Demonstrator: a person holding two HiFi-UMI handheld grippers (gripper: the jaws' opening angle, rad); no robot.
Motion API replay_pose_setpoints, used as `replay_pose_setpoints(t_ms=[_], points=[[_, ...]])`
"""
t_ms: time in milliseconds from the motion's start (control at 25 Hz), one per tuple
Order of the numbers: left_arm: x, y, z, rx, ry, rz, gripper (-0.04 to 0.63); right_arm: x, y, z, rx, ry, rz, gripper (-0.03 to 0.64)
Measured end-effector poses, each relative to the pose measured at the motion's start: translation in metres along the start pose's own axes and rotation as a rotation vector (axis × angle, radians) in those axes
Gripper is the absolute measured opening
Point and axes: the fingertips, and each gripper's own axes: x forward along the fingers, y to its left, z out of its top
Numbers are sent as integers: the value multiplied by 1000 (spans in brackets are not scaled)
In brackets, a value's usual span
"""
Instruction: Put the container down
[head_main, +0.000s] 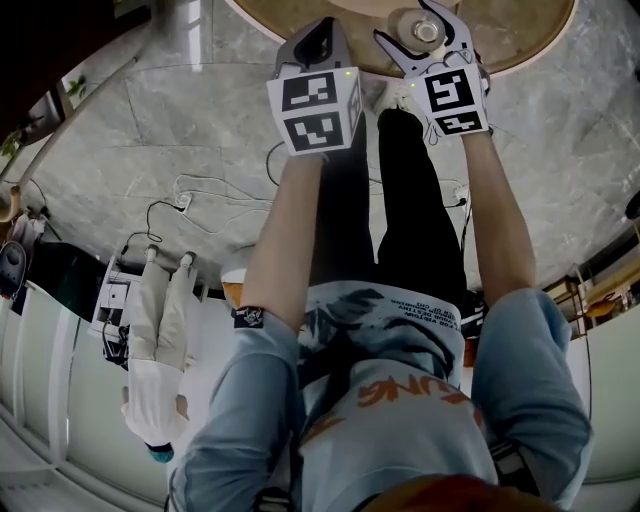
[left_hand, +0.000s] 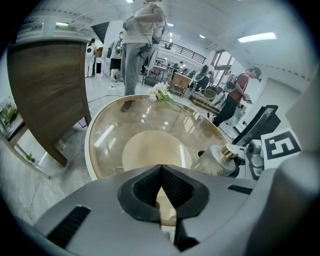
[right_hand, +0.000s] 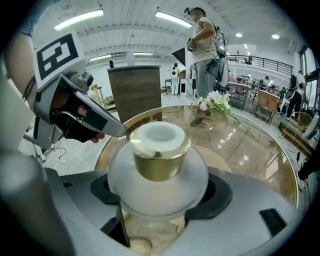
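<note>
Downward head camera, shared glass table

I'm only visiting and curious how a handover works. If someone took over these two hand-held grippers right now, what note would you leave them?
Left gripper: jaws shut on nothing, hovering over the round glass-topped table.
Right gripper: jaws clamped on the frosted white container with a gold collar, held above the table near its edge and apparently not resting on the glass.
Done: the container is gripped and over the table.
Left: lower it onto the glass, open the right jaws, draw the gripper back.
</note>
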Motion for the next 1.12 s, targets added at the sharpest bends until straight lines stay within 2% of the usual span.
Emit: replay_pose_setpoints(t_ms=[240, 520, 680, 920, 1120], points=[[-5, -6, -14, 19, 27, -8, 25, -4, 7, -7, -25, 23, 22, 362], [-16, -18, -33, 25, 51, -19, 25, -36, 4, -11, 157, -15, 17, 370], [-32, -31, -31, 17, 31, -20, 25, -70, 0, -18, 254, -43, 0, 335], [-74, -56, -6, -24, -35, -18, 25, -128, -14, -3, 472, -111, -47, 126], [-140, -90, 22, -14, -80, -34, 25, -184, -13, 43, 488, -139, -51, 13]])
